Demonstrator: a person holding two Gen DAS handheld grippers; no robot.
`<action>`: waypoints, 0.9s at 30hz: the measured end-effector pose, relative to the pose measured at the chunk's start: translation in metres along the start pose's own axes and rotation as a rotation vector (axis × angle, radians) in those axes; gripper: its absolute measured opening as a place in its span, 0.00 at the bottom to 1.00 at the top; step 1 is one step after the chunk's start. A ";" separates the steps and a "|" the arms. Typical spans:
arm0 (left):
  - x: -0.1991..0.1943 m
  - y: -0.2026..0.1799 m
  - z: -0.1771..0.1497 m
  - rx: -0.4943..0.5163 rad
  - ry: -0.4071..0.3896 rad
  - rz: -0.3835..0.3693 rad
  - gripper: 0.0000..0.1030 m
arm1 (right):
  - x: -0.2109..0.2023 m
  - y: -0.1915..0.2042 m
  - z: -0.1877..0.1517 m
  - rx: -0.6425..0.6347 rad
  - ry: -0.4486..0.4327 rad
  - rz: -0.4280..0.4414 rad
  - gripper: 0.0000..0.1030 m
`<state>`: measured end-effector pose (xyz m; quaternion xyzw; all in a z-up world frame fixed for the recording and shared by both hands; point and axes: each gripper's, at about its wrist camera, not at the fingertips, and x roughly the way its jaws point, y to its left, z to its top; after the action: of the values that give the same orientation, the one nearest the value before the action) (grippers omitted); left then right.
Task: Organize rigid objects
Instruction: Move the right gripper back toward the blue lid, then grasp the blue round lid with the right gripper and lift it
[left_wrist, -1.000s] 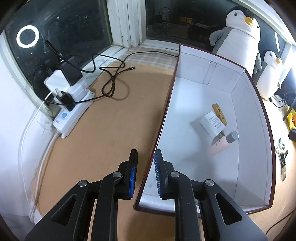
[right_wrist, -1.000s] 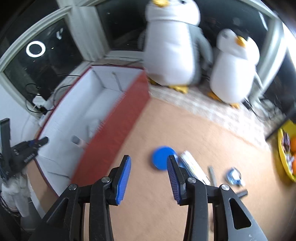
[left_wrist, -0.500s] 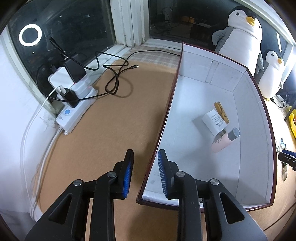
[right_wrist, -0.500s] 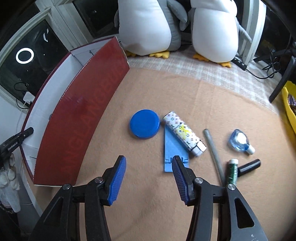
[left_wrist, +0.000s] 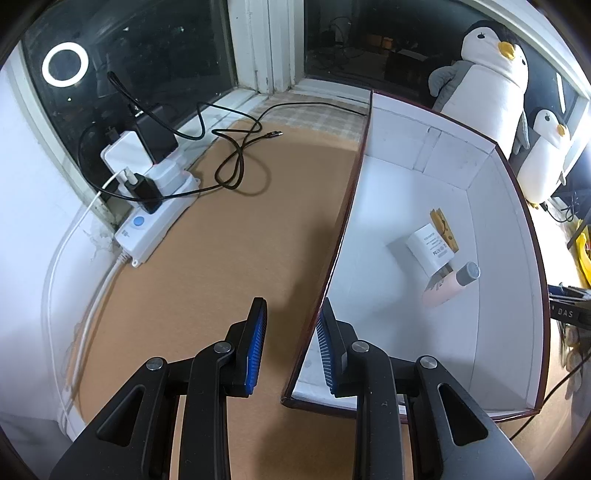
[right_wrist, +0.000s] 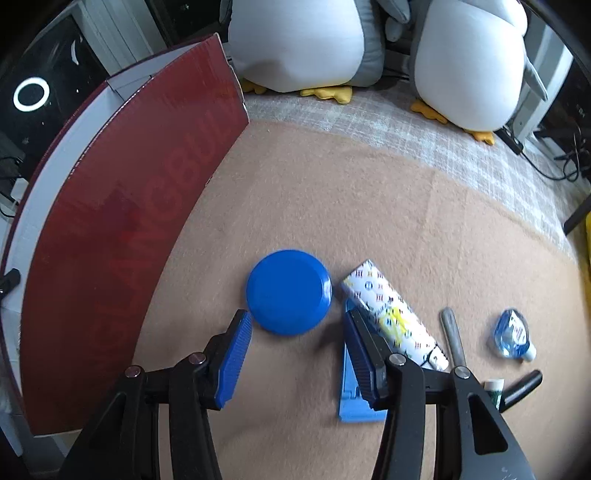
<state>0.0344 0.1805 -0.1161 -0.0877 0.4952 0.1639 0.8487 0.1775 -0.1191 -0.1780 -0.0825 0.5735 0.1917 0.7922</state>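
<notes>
Where tan felt mat (right_wrist: 332, 192) spreads, dark window (left_wrist: 147, 55), plush penguins (left_wrist: 491, 70)

Dark window panes (left_wrist: 147, 55) run along the far side, split by a white frame post (left_wrist: 266, 40); a ring light (left_wrist: 64, 64) reflects at far left. A brown felt surface (left_wrist: 229, 258) meets a checked cloth strip (left_wrist: 317, 118) below the sill. White wall (left_wrist: 26, 206) at left.

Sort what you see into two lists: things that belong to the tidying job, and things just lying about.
Job:
red box
blue disc
patterned box
light blue card
grey rod
small clear bottle

Lying about:
two plush penguins
power strip
black cable
</notes>
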 end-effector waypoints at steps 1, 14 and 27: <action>0.001 0.000 0.000 -0.001 0.003 -0.001 0.25 | 0.002 0.004 0.002 -0.017 0.003 -0.013 0.49; 0.005 -0.001 0.002 0.002 0.005 -0.005 0.25 | 0.011 0.033 0.001 -0.154 0.021 -0.109 0.44; 0.016 -0.003 0.012 0.008 -0.001 -0.024 0.25 | -0.063 0.033 0.026 -0.104 -0.126 -0.019 0.44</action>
<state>0.0525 0.1847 -0.1235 -0.0902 0.4942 0.1518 0.8512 0.1704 -0.0933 -0.1077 -0.1166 0.5111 0.2183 0.8231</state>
